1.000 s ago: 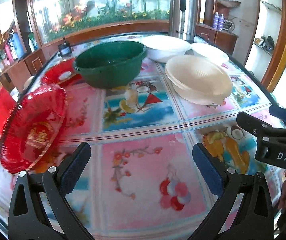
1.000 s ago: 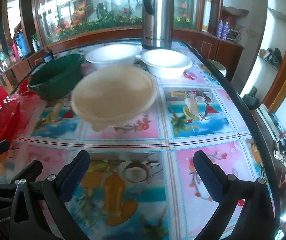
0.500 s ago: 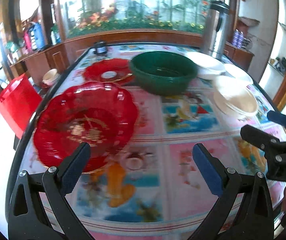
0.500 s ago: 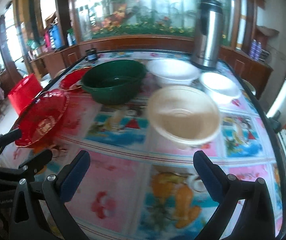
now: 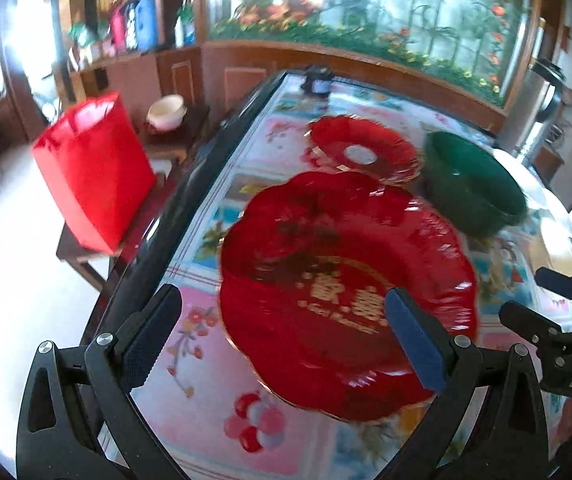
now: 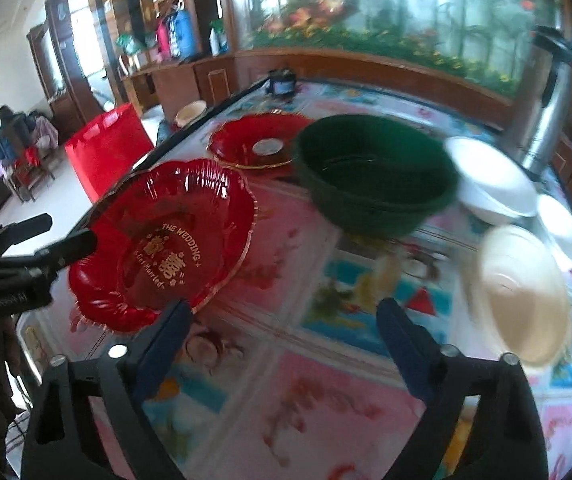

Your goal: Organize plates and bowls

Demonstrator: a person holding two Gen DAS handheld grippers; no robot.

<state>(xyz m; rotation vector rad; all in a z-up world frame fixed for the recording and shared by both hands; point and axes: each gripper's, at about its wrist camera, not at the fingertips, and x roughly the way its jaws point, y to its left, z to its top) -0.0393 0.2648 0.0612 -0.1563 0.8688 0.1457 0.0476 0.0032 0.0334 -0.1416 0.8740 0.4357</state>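
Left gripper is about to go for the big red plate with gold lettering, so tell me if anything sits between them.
Nothing visible does. The left gripper is open, and the big red plate lies directly ahead on the table.

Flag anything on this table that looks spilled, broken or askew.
Nothing stands out. The large red plate, the smaller red plate, the green bowl, the cream bowl and the white bowls all sit upright on the table. No spill or breakage shows, though the pictures are blurred.
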